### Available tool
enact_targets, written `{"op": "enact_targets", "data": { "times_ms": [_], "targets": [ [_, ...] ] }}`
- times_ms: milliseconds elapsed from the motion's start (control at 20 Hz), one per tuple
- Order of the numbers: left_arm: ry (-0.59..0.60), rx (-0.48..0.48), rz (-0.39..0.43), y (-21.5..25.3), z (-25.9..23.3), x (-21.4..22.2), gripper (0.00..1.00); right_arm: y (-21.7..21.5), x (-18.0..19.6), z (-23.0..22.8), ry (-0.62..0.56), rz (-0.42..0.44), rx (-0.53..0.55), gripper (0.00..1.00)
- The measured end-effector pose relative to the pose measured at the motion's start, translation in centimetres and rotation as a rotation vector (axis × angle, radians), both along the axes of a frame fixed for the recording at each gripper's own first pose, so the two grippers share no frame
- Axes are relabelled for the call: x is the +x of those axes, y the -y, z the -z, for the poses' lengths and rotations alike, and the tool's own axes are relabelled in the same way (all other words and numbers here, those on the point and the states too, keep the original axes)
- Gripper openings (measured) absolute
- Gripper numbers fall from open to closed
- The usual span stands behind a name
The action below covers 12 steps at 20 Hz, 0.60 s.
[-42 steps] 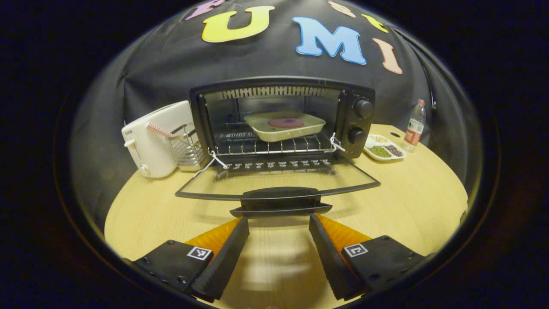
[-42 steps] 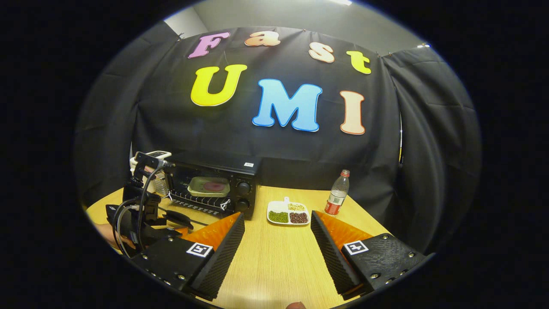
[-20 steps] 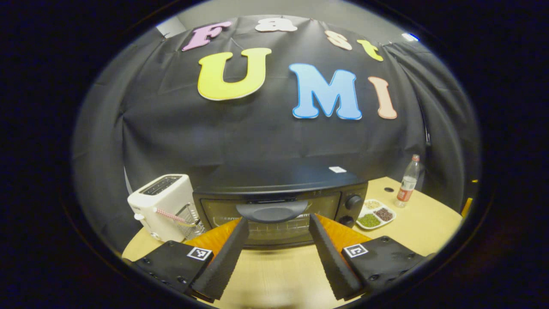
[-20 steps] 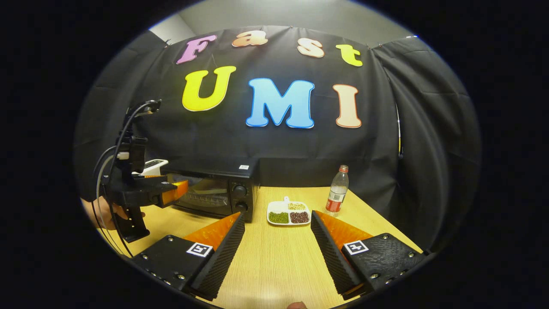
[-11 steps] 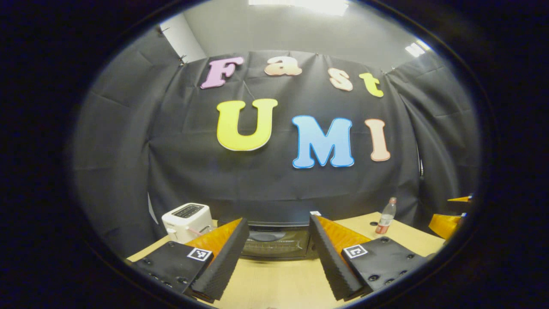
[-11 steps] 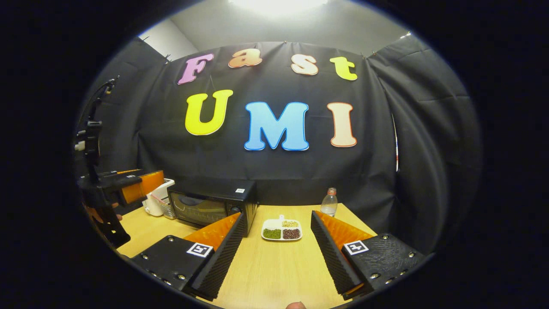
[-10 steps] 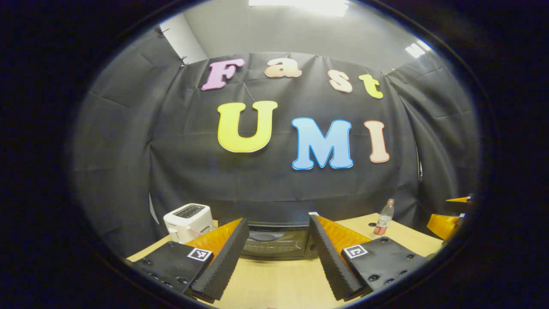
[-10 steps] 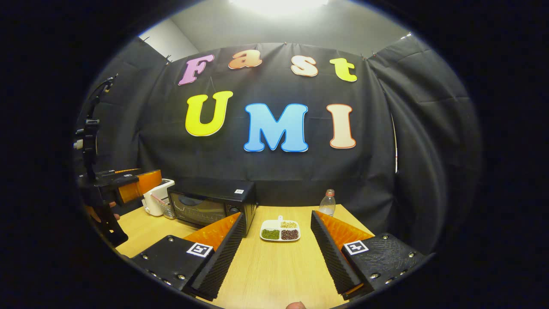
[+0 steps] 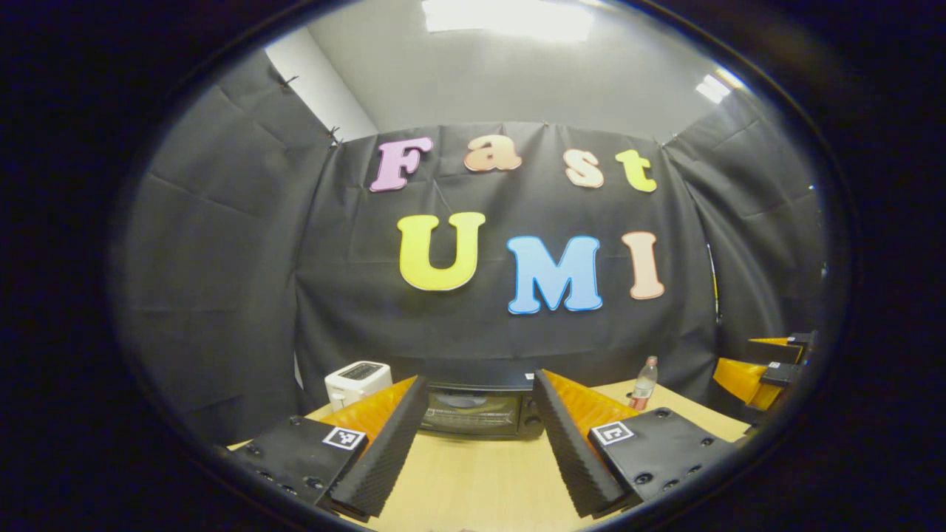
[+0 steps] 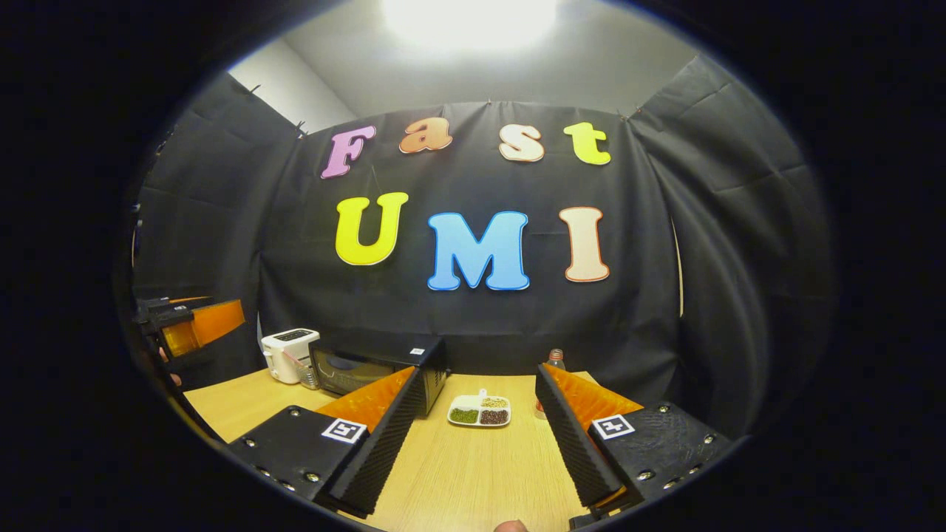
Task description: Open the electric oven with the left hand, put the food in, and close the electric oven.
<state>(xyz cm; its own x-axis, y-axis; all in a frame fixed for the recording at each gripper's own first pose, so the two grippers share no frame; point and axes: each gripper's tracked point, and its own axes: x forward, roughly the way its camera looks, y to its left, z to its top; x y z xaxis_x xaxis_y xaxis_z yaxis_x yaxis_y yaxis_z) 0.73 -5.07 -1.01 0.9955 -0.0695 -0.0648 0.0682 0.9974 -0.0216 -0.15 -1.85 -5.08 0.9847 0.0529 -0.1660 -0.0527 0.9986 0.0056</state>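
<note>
At the far left of the wooden table (image 10: 473,473), a white toaster (image 10: 288,353) stands just beside the electric oven (image 10: 377,369), both backed against the booth wall. The oven's door is shut, its glass front facing out; what lies behind the glass is too dark to tell from here, so the food cannot be made out. With the door closed and both tools held well clear, the job looks to be at its end — nothing seems left but to rest the hands.

Right of the oven sits a white divided dish (image 10: 479,412) with green beans in one compartment, dark ones in another and pale grains in a third. A water bottle (image 9: 645,380) stands just past it, partly hidden in the right gripper view.

The left gripper (image 9: 479,443) has its fingers spread with nothing between them, the oven framed in the gap — well apart from it. The right gripper (image 10: 479,436) is likewise spread wide and empty, aimed toward the dish.
</note>
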Motion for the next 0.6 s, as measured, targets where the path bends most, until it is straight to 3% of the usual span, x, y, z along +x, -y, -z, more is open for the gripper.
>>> {"op": "enact_targets", "data": {
  "times_ms": [200,300,600],
  "targets": [
    [-0.015,-0.016,-0.023,-1.9,-0.3,-2.1,0.91,-1.6,-1.1,-0.9,0.022,-0.031,0.003,0.95],
    [-0.008,-0.020,-0.033,-3.1,-1.0,-2.9,1.00,-2.5,-1.6,-1.8,0.043,-0.031,0.013,0.95],
    [0.024,-0.028,-0.038,-6.3,-2.4,-3.9,1.00,-5.6,-2.4,-3.9,0.097,-0.045,0.019,0.95]
  ]
}}
